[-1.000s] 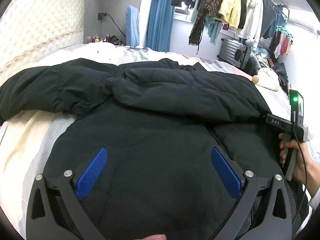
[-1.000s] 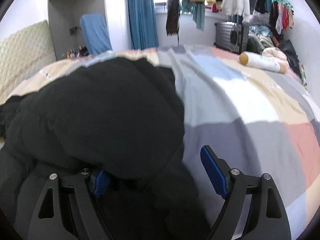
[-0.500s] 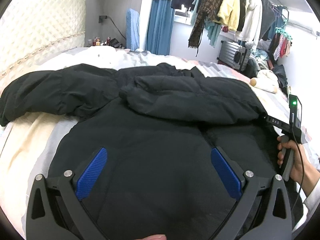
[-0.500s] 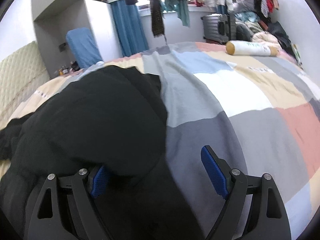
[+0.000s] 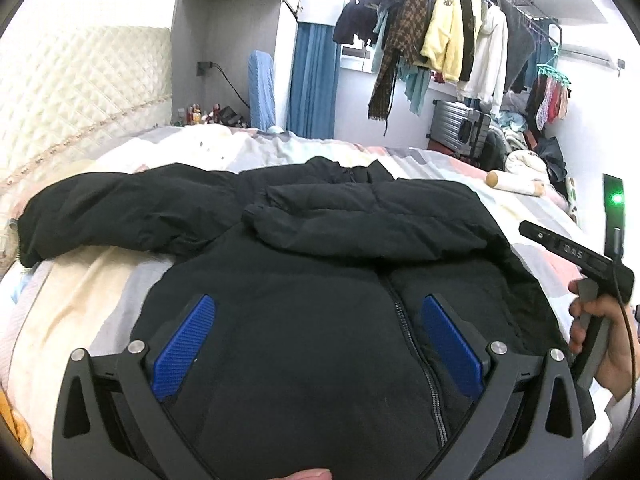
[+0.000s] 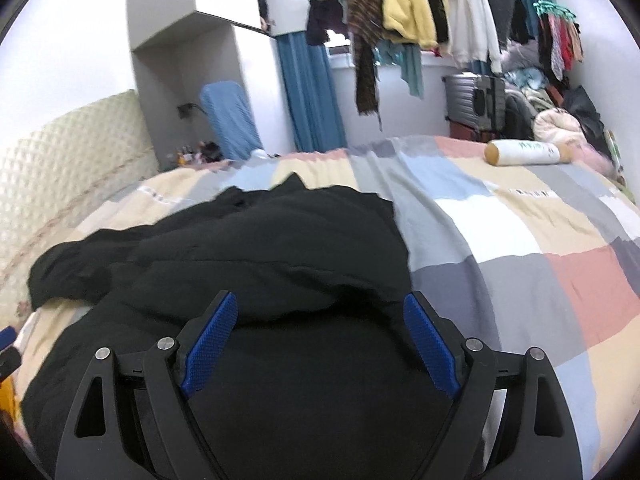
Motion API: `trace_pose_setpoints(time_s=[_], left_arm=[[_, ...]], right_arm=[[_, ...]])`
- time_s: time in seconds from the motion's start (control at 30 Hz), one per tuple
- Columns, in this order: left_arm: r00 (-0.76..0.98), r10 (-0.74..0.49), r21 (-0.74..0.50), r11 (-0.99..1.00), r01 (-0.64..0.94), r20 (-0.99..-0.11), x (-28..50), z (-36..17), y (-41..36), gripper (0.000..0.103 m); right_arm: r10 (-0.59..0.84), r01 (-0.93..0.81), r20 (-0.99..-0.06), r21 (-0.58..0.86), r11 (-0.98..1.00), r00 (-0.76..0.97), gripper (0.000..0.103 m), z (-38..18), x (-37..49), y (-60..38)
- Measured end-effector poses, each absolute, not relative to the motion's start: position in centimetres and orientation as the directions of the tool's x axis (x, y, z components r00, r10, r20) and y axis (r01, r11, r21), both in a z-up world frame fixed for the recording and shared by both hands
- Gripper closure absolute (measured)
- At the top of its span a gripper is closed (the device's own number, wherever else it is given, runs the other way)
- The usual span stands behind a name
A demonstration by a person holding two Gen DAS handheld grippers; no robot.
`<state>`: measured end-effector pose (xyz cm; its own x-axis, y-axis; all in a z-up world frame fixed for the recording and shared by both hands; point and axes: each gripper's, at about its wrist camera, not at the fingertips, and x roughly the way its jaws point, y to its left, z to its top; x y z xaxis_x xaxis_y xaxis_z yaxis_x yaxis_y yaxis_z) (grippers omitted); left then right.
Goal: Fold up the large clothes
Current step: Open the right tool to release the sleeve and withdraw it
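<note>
A large black puffer jacket point(image 5: 320, 300) lies front up on the bed, zip down its middle. One sleeve point(image 5: 360, 224) is folded across the chest; the other sleeve point(image 5: 120, 212) stretches out to the left. My left gripper point(image 5: 318, 344) hovers open over the jacket's lower body, with nothing between its blue pads. My right gripper point(image 6: 320, 344) is also open, above the jacket point(image 6: 260, 248) near its right edge, and holds nothing. At the right of the left wrist view, a hand point(image 5: 596, 320) grips the right tool's handle.
A patchwork bed cover point(image 6: 520, 240) stretches to the right of the jacket. A cylinder pillow point(image 6: 524, 152) lies at the far side. The quilted headboard point(image 5: 80, 92) is to the left. A suitcase point(image 6: 472, 96) and hanging clothes point(image 5: 440, 40) stand behind the bed.
Both grippers have risen and drawn back from the jacket. The folded sleeve that bulged over the right gripper's left pad now lies flat ahead of it, clear of the jaws.
</note>
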<state>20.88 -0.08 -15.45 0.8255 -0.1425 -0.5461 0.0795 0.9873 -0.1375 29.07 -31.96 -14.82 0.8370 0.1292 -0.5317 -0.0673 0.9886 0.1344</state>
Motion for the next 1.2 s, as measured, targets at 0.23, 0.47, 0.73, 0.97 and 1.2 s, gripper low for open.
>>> trace_pose_setpoints(time_s=[0.23, 0.47, 0.73, 0.97, 1.2], left_arm=[[0.840, -0.132, -0.137, 0.988, 0.069, -0.526, 18.9, -14.7, 0.1, 0.000], [0.844, -0.130, -0.131, 0.989, 0.072, -0.521, 17.7, -14.6, 0.0, 0.000], [0.840, -0.136, -0.132, 0.988, 0.078, -0.526, 16.0, -14.9, 0.0, 0.000], [0.840, -0.133, -0.141, 0.988, 0.068, -0.525, 15.5, -15.3, 0.4, 0.000], [0.847, -0.140, -0.144, 0.987, 0.076, -0.513, 15.3, -15.1, 0.5, 0.000]], right_arm=[[0.200, -0.136, -0.497, 0.162, 0.977, 0.844, 0.018, -13.7, 23.9, -29.0], [0.207, -0.187, -0.481, 0.090, 0.978, 0.852, 0.018, -12.7, 19.5, -26.4], [0.213, -0.189, -0.487, 0.099, 0.977, 0.847, 0.018, -12.3, 16.0, -25.7], [0.181, -0.173, -0.477, 0.062, 0.983, 0.860, 0.018, -11.7, 12.4, -25.1], [0.170, -0.177, -0.475, 0.029, 0.984, 0.864, 0.014, -12.0, 9.7, -24.4]])
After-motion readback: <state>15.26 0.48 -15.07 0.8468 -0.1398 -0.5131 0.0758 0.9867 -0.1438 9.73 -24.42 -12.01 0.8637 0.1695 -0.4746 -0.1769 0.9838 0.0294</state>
